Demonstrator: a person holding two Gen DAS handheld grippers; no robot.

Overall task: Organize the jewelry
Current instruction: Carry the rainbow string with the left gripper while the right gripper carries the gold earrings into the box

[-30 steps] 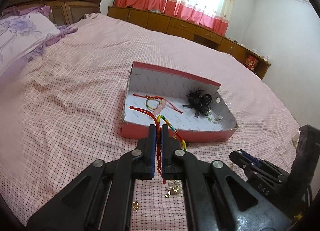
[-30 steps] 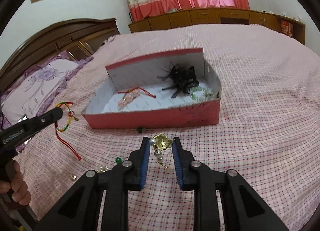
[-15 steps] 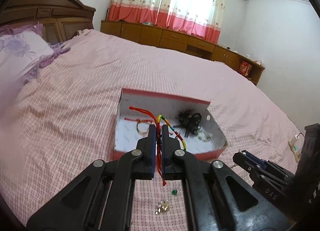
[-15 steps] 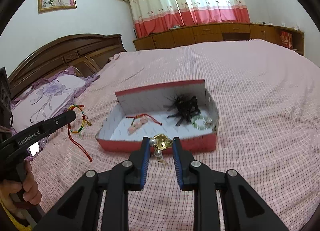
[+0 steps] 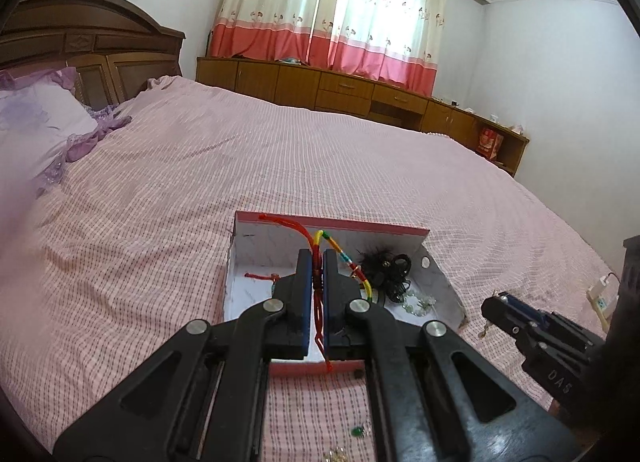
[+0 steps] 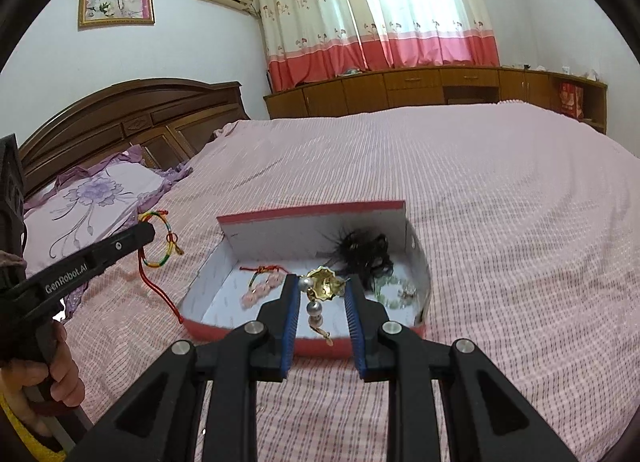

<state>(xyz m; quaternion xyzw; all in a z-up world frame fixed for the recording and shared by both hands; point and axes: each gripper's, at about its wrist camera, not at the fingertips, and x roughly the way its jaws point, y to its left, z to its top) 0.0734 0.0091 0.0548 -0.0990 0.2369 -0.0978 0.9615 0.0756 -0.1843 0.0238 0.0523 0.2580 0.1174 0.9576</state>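
Between the blue pads of the left gripper (image 5: 317, 262), pressed together, hung a multicoloured cord bracelet (image 5: 340, 252), its red tails trailing below the jaws. Ahead of and below that claw sat the open red box (image 5: 332, 227), white inside, on the pink checked bedspread (image 5: 160, 222). The right gripper (image 6: 323, 288) was clamped on a gold ornament (image 6: 325, 282) with pearl beads (image 6: 314, 308) dangling between its fingers, the same box just beyond its tips. Inside the box lay a black hair tie (image 6: 366, 252), a pink bead bracelet (image 6: 260, 290) and pale green beads (image 6: 390, 288). A few small pieces, among them a green bead (image 5: 357, 431), were loose on the bedspread beneath the left claw. To do this step well, each claw would probably need to be carried fully over the near wall, lowered close to a bare patch of floor, and only then opened, so the cord tails did not snag the rim or tangle with the pieces inside.
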